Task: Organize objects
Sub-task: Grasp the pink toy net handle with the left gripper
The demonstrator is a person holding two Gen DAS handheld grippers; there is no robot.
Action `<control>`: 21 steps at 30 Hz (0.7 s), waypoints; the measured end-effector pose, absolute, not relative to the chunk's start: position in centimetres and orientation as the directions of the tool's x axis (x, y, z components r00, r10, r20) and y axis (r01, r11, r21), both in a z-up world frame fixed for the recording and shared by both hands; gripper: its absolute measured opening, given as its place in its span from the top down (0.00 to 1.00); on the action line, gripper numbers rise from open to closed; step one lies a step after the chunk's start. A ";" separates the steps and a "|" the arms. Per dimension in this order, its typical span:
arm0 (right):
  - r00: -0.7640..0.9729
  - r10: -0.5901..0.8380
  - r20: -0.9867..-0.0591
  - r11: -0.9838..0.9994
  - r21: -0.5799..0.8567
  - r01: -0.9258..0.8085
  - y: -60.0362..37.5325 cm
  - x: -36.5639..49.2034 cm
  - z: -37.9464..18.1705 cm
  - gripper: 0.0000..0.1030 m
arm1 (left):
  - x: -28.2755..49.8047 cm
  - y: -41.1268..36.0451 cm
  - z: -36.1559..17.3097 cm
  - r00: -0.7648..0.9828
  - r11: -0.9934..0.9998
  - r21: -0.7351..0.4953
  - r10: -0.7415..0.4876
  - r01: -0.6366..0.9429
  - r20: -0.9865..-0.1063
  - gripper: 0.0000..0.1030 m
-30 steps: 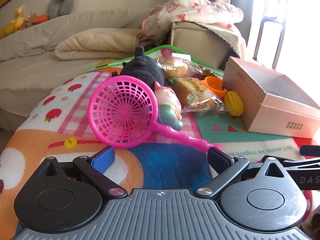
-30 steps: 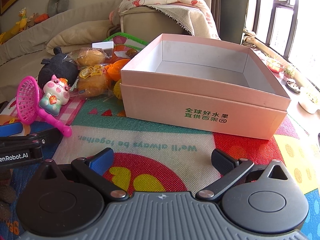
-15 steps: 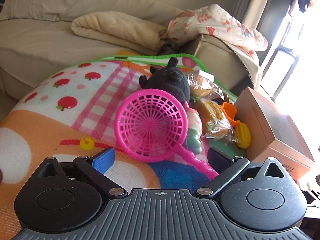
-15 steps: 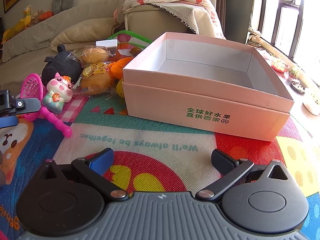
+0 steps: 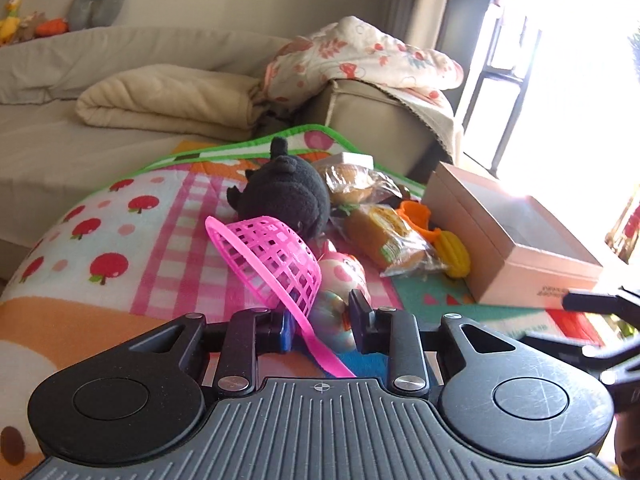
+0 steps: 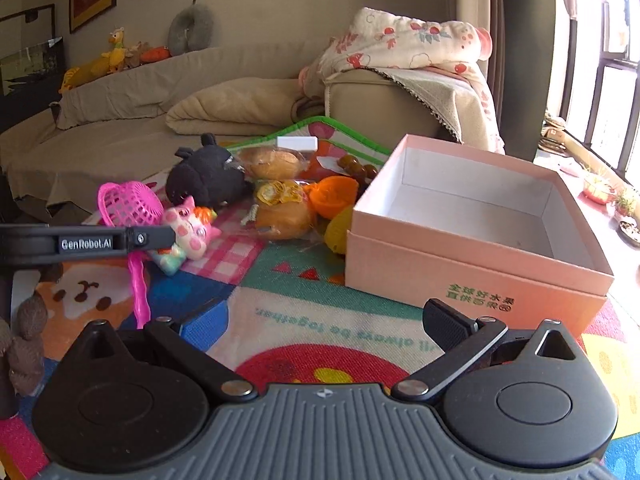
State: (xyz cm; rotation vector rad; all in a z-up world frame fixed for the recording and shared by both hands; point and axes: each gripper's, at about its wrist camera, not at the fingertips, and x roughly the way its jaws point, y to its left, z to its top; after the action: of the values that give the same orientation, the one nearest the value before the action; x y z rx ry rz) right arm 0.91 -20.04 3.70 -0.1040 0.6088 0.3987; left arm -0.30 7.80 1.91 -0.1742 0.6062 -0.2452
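Gripping the pink net's (image 5: 276, 264) handle, the left tool (image 5: 320, 320) holds it tilted above the play mat (image 6: 320, 320); the right tool (image 6: 320, 324) gapes empty beside the box (image 6: 476, 240), sofa (image 6: 132, 92) behind.

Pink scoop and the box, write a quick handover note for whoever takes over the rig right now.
Left gripper: jaws narrowed around the pink scoop at its neck, beside the pig toy; the handle hangs down and the scoop looks partly lifted, firm grip not certain.
Right gripper: open, holding nothing, over the mat in front of the box.
Box: open, nothing visible inside.
Left of the box: black plush, two bagged buns, orange cup, yellow toy.
Done: nothing boxed yet.
Left: probably box the scoop first, then the rest.
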 end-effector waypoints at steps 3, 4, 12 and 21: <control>0.721 0.416 -0.554 0.873 0.021 -0.488 -17.7 1.4 4.7 0.00 | -2.0 9.9 1.8 0.765 0.933 -0.287 -0.344 0.216 -0.545 0.70; 0.699 0.438 -0.565 0.861 0.041 -0.507 -16.7 2.1 4.8 0.00 | -2.7 10.7 1.8 0.754 0.923 -0.311 -0.367 0.225 -0.545 0.70; 0.565 0.561 -0.605 0.767 0.122 -0.630 -11.5 2.1 3.6 0.00 | -5.2 14.1 1.7 0.747 0.905 -0.354 -0.403 0.237 -0.530 0.68; 0.552 0.536 -0.638 0.617 -0.150 -0.773 -5.2 -2.3 1.8 0.03 | -4.5 19.1 0.7 0.769 0.872 -0.475 -0.385 0.122 -0.510 0.65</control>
State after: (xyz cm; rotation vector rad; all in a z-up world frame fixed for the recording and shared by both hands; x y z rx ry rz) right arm -2.29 -5.19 1.81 -0.4461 0.5851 0.8048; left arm -4.46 19.08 0.68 -0.4368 0.6393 -0.2849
